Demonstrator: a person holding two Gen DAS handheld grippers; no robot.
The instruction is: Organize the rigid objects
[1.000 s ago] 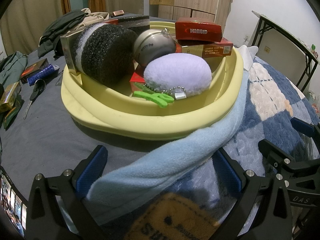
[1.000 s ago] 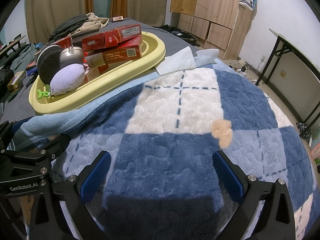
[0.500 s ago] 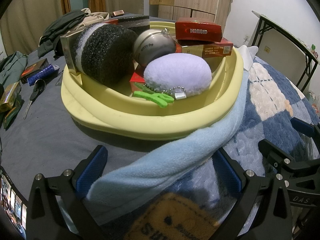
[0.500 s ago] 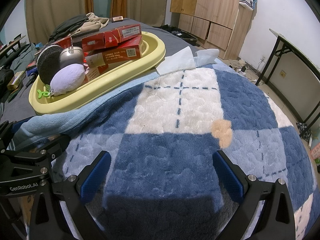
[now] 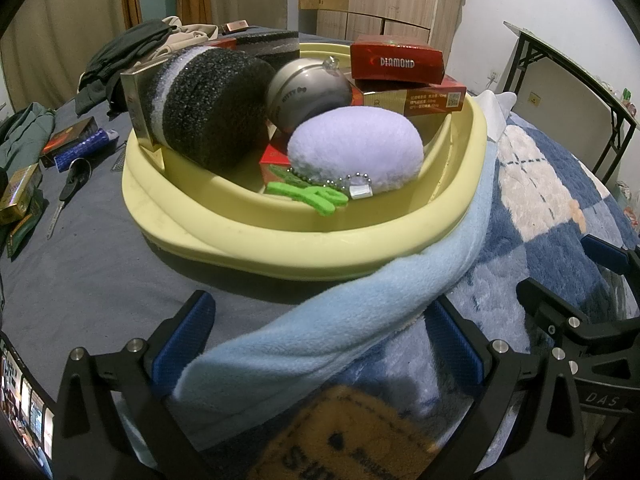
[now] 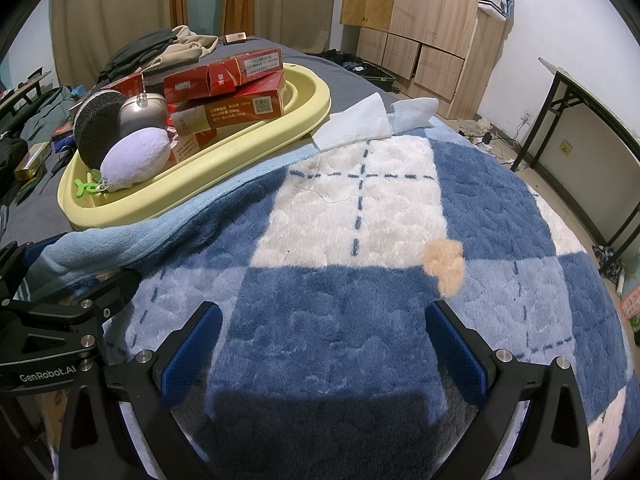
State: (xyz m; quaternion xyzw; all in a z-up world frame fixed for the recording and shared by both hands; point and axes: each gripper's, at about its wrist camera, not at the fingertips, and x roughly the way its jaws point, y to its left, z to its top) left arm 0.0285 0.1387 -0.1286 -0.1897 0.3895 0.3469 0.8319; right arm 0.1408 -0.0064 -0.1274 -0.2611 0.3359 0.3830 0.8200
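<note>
A yellow oval tub (image 5: pixel 280 256) (image 6: pixel 224 160) sits on the bed, filled with a black sponge roll (image 5: pixel 208 100), a silver round tin (image 5: pixel 308 88), a lilac plush ball (image 5: pixel 356 148) with a green keychain (image 5: pixel 308 194), and red cartons (image 5: pixel 396 64) (image 6: pixel 236 76). My left gripper (image 5: pixel 316 340) is open and empty, low in front of the tub over a light-blue blanket edge (image 5: pixel 340 320). My right gripper (image 6: pixel 320 344) is open and empty over the blue-and-white plaid blanket (image 6: pixel 380 220), right of the tub.
Scissors (image 5: pixel 68 188), a blue cylinder (image 5: pixel 84 148) and small boxes (image 5: pixel 20 192) lie on the grey sheet left of the tub. Clothes (image 5: pixel 132 48) are piled behind. White tissue (image 6: pixel 372 120) lies beside the tub. A wardrobe (image 6: pixel 420 20) and folding table (image 6: pixel 592 100) stand at the right.
</note>
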